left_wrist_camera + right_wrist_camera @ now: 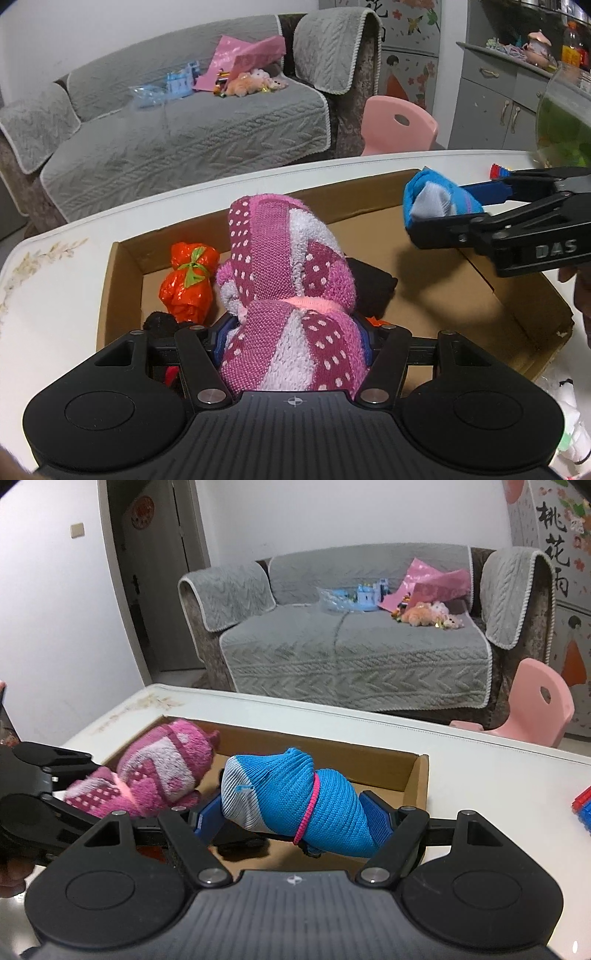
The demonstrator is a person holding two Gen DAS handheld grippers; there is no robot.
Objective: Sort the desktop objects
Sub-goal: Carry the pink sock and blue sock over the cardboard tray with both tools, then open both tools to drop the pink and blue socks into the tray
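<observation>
My left gripper [295, 343] is shut on a rolled pink dotted sock bundle [291, 280], held over the near left part of a shallow cardboard box [122, 266]. The same pink bundle [162, 768] shows at the left of the right wrist view. My right gripper [291, 823] is shut on a rolled blue and grey sock bundle [288, 794] tied with a pink band, above the box's right half [417, 779]. From the left wrist view, the blue bundle [432, 199] hangs over the box's far right.
In the box lie an orange plastic bag tied with green [188, 280] and dark cloth items [369, 284]. The box sits on a white table [55, 280]. A glass bowl with green water [561, 125] stands at far right, red and blue bricks [583, 805] nearby. A grey sofa and pink chair stand beyond.
</observation>
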